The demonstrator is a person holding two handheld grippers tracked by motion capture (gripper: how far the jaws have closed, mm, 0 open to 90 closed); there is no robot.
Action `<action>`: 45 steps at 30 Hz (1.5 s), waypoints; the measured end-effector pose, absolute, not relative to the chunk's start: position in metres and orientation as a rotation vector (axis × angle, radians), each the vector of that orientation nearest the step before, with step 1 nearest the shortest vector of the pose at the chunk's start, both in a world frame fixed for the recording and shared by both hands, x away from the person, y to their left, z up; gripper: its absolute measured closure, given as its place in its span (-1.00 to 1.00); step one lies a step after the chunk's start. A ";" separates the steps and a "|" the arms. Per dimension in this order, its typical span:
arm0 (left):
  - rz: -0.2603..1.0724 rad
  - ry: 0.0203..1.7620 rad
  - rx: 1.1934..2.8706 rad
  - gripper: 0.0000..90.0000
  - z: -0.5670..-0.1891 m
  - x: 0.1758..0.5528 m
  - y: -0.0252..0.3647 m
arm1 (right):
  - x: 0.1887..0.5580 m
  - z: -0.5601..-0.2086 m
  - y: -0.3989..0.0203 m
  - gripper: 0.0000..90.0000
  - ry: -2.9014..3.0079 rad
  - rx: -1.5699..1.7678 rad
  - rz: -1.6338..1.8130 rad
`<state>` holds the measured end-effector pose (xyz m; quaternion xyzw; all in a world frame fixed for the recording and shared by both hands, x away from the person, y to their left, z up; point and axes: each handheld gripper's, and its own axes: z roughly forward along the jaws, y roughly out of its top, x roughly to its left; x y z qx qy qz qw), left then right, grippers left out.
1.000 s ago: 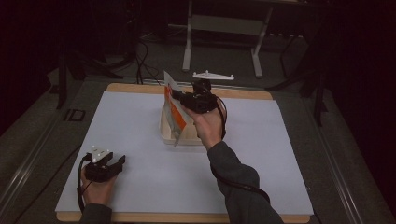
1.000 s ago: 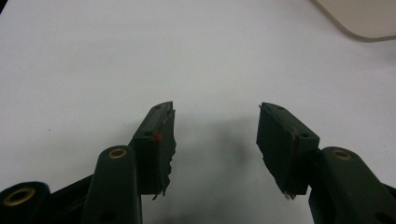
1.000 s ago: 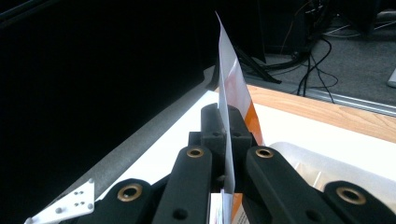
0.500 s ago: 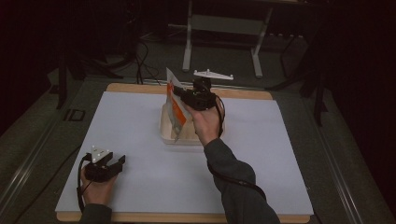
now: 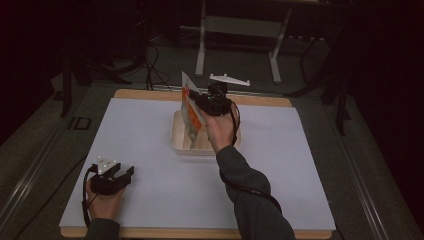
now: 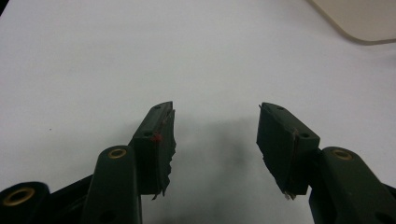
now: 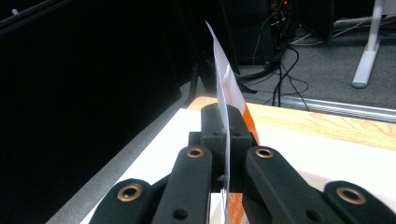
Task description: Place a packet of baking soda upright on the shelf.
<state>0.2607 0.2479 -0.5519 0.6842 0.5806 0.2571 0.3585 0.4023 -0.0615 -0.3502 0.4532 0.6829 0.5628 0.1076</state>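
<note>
My right gripper [image 5: 199,101] is raised above a cream tray [image 5: 179,142] in the middle of the white table and is shut on an orange and white packet [image 5: 188,112], which hangs tilted over the tray. In the right gripper view the jaws of my right gripper [image 7: 226,135] clamp the thin edge of the packet [image 7: 222,88], which stands up between them. My left gripper [image 5: 125,172] rests low near the table's front left corner. Its jaws stand open with nothing between them, as the left gripper view [image 6: 215,128] shows over bare white table.
A corner of the cream tray [image 6: 359,21] appears at the upper right of the left gripper view. Beyond the table's far wooden edge [image 5: 150,94] lie cables and a metal stand's legs [image 5: 200,45] on a dark floor.
The right hand has shifted slightly with the packet over the tray. The left hand has stayed in place.
</note>
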 end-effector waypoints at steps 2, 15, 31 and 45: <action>0.663 1.498 1.764 0.03 -0.552 0.261 0.248 | 0.404 -0.352 -0.061 1.00 2.001 1.347 1.658; 0.660 1.497 1.760 0.03 -0.552 0.260 0.249 | 0.410 -0.360 -0.055 1.00 1.927 1.393 1.684; 0.658 1.496 1.762 0.03 -0.552 0.260 0.249 | 0.408 -0.359 -0.052 1.00 1.903 1.389 1.710; 0.658 1.499 1.764 0.02 -0.552 0.261 0.249 | 0.402 -0.375 -0.062 1.00 1.849 1.396 1.682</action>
